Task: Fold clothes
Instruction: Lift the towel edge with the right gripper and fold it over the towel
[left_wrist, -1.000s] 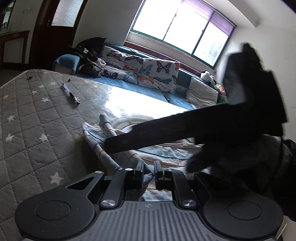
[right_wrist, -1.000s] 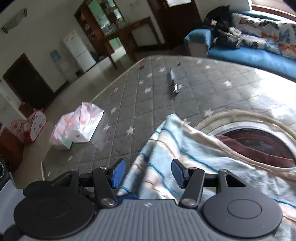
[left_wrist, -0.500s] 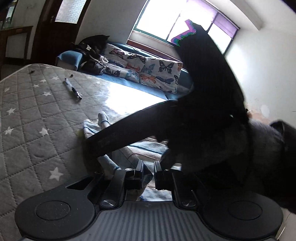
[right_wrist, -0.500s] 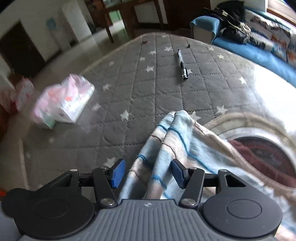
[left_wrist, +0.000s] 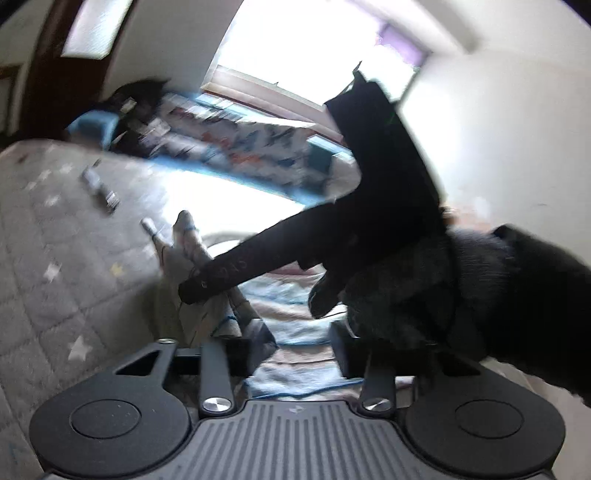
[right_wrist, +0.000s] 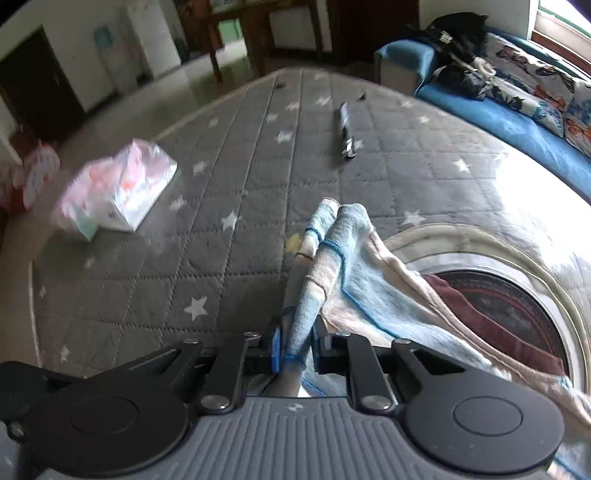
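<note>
Handover | right gripper (right_wrist: 295, 341) now closing on bunched pale-blue striped knit garment (right_wrist: 354, 280) beside grey star-quilted mattress (right_wrist: 229, 184) | left gripper (left_wrist: 291, 354) opening, cloth released | fold continues right-handed.

No text, brand or number can be read. The pink-and-white packet (right_wrist: 118, 192) on the mattress (right_wrist: 229, 258) bears print, but it is too blurred to make out. Faint marks on the dark gripper finger (left_wrist: 236, 271) in the left wrist view stay illegible.
</note>
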